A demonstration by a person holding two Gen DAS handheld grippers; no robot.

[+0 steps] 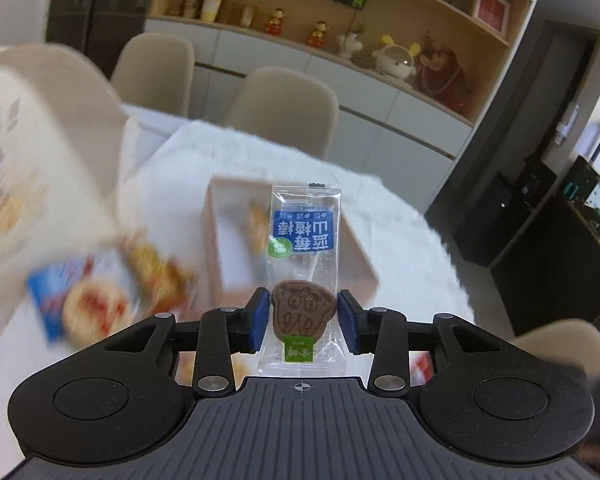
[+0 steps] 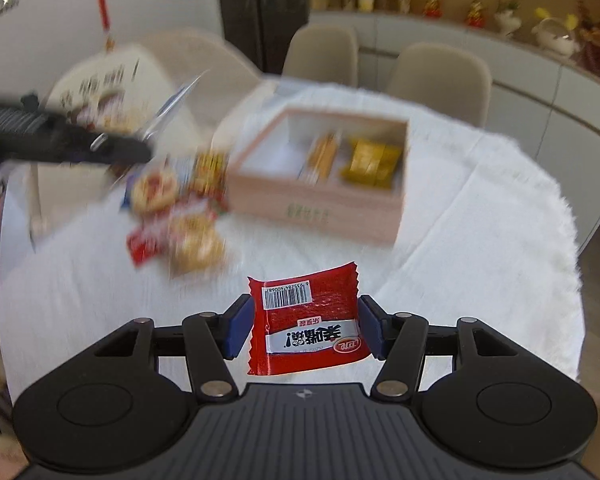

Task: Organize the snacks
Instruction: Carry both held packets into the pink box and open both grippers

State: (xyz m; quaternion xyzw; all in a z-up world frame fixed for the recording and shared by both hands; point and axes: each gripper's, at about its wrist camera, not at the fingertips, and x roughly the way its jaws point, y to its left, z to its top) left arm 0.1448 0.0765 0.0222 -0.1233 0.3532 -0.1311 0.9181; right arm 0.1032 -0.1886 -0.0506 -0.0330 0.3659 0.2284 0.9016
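My left gripper [image 1: 303,314] is shut on a clear-wrapped brown lollipop snack [image 1: 305,264] with a blue label, held above the table in front of the pink box [image 1: 364,264]. My right gripper [image 2: 303,326] is shut on a red snack packet [image 2: 306,322] with a barcode, held above the white tablecloth, short of the pink box [image 2: 320,204]. The box holds a yellow packet [image 2: 374,162] and an orange one [image 2: 322,152]. The left gripper also shows in the right wrist view [image 2: 60,138], blurred, at the far left.
A loose pile of snack packets [image 2: 176,208] lies on the tablecloth left of the box; it also shows blurred in the left wrist view [image 1: 100,292]. A printed bag [image 2: 108,92] stands behind it. Beige chairs [image 1: 284,108] ring the table's far side.
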